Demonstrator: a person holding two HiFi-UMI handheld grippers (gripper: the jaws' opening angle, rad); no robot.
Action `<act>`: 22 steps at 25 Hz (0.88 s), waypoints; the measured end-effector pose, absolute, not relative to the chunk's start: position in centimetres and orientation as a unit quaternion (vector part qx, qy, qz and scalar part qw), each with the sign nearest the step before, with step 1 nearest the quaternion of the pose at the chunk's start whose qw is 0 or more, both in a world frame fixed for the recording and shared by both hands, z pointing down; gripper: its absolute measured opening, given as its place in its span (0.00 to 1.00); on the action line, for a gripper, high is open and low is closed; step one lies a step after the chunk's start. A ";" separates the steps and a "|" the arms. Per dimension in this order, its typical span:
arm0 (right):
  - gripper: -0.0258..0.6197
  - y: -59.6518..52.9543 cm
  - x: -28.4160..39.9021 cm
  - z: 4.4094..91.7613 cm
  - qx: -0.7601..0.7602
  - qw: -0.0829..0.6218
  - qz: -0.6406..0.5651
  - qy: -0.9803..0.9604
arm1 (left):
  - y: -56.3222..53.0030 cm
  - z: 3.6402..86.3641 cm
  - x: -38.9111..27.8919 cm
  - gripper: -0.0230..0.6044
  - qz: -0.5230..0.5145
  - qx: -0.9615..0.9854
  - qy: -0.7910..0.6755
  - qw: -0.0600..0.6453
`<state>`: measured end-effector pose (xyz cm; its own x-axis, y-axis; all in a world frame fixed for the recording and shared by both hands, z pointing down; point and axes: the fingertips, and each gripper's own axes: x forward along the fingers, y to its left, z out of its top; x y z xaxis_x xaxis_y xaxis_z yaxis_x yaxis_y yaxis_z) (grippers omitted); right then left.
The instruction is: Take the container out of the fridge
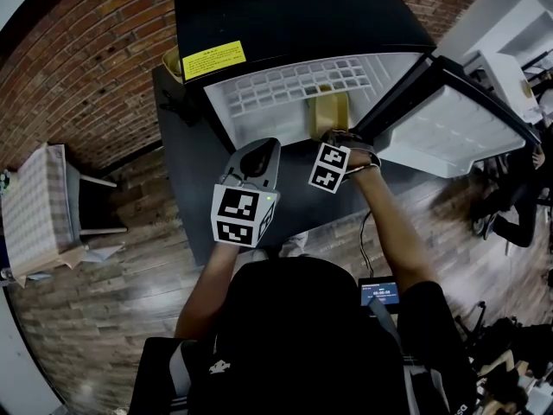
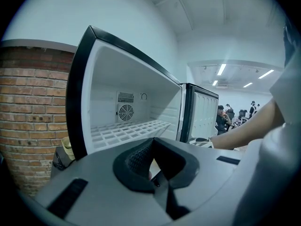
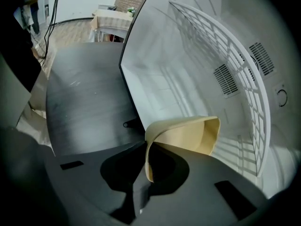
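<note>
A black mini fridge (image 1: 285, 93) stands on a dark table (image 1: 186, 158) with its door (image 1: 449, 128) swung open to the right. The tan, thin-walled container (image 1: 328, 115) is at the fridge's mouth, in front of the white wire shelf (image 1: 294, 85). My right gripper (image 1: 333, 138) is shut on the container's near rim. In the right gripper view the container (image 3: 188, 135) juts from my right gripper (image 3: 146, 166), its wall pinched between the jaws. My left gripper (image 1: 257, 151) hovers left of it, before the fridge. In the left gripper view my left gripper (image 2: 153, 171) is shut and holds nothing.
A stack of pale cups (image 2: 67, 147) sits left of the fridge by the brick wall (image 2: 28, 112). A small table with a checked cloth (image 1: 34, 210) stands on the wooden floor at the left. People (image 2: 221, 119) sit in the room beyond the open door.
</note>
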<state>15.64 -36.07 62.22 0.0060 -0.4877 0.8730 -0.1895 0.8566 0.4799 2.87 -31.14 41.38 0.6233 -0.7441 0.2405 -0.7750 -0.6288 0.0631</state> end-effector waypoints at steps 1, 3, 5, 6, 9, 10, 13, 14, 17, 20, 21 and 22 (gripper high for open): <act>0.12 -35.9 15.6 62.2 0.243 0.667 -0.111 -0.696 | -31.0 41.4 2.8 0.06 0.096 0.898 -0.422 0.080; 0.12 -35.5 15.5 62.3 0.243 0.668 -0.110 -0.695 | -30.7 41.4 2.6 0.06 0.095 0.899 -0.420 0.081; 0.12 -35.1 15.4 62.2 0.244 0.669 -0.109 -0.693 | -30.4 41.5 2.5 0.06 0.096 0.900 -0.418 0.081; 0.12 -34.8 15.3 62.2 0.244 0.670 -0.108 -0.693 | -30.3 41.5 2.4 0.06 0.096 0.900 -0.417 0.082; 0.12 -34.1 15.0 62.3 0.244 0.671 -0.106 -0.692 | -29.8 41.6 2.1 0.06 0.096 0.902 -0.413 0.083; 0.12 -33.8 14.8 62.3 0.244 0.672 -0.105 -0.691 | -29.6 41.6 2.0 0.06 0.096 0.902 -0.412 0.083; 0.12 -32.8 14.5 62.5 0.244 0.675 -0.104 -0.688 | -29.0 41.6 1.7 0.06 0.096 0.904 -0.408 0.082; 0.12 -32.5 14.4 62.5 0.244 0.677 -0.104 -0.687 | -28.8 41.5 1.5 0.06 0.095 0.905 -0.406 0.082; 0.12 -31.4 14.0 62.5 0.248 0.678 -0.100 -0.685 | -28.1 41.4 1.1 0.06 0.094 0.908 -0.402 0.080; 0.12 -30.2 13.6 62.5 0.252 0.678 -0.096 -0.683 | -27.2 41.2 0.7 0.06 0.093 0.910 -0.395 0.078; 0.12 -29.8 13.4 62.4 0.254 0.678 -0.095 -0.683 | -26.9 41.2 0.6 0.06 0.093 0.912 -0.393 0.078; 0.12 -29.5 13.3 62.3 0.257 0.678 -0.094 -0.682 | -26.6 41.1 0.4 0.06 0.092 0.913 -0.390 0.077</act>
